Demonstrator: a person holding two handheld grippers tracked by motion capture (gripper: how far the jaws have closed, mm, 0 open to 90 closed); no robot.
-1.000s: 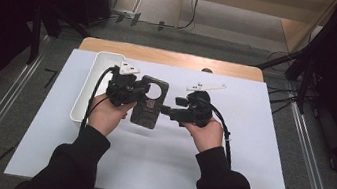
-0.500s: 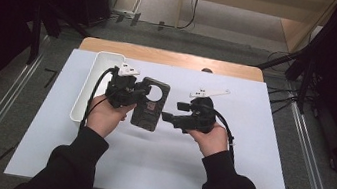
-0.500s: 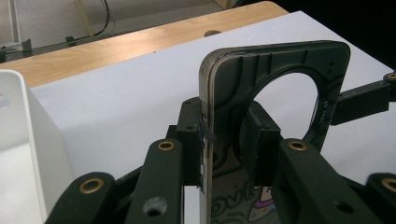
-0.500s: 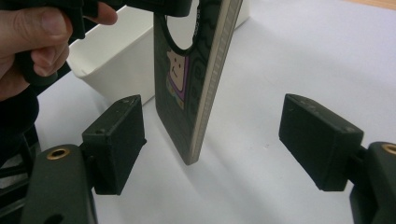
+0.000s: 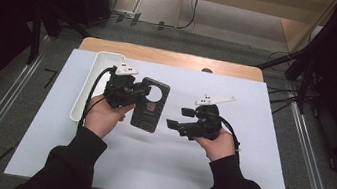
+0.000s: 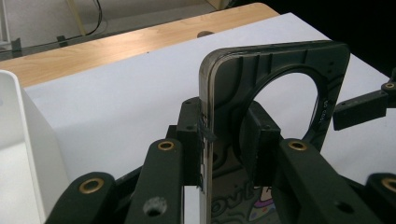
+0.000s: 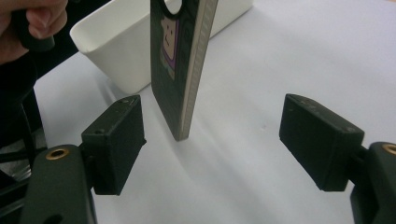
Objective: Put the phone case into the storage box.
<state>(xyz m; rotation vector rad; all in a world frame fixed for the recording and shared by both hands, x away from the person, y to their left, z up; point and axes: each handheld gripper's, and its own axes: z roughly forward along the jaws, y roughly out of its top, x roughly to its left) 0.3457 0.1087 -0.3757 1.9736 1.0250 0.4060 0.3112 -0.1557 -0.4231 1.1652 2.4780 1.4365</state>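
Note:
A black phone case (image 5: 151,103) with a large round cutout is held up on edge above the white mat by my left gripper (image 5: 142,90), which is shut on its upper part. In the left gripper view the pads of the left gripper (image 6: 224,140) clamp the case (image 6: 275,70) from both sides beside the cutout. My right gripper (image 5: 179,118) is to the right of the case, open; its jaws have just been opening. In the right gripper view the case's lower corner (image 7: 184,56) hangs ahead of the right gripper (image 7: 212,144), with nothing between the pads.
A white rectangular tray (image 5: 88,82) lies at the mat's left side, just behind the left hand; the white tray (image 7: 116,42) also stands behind the case. A white mat (image 5: 245,177) covers the wooden table (image 5: 172,57). Metal rails run along both sides of the table.
My right gripper has drawn back from the case's right edge, toward the person, and its jaws stand wider. The left gripper and the case have stayed put.

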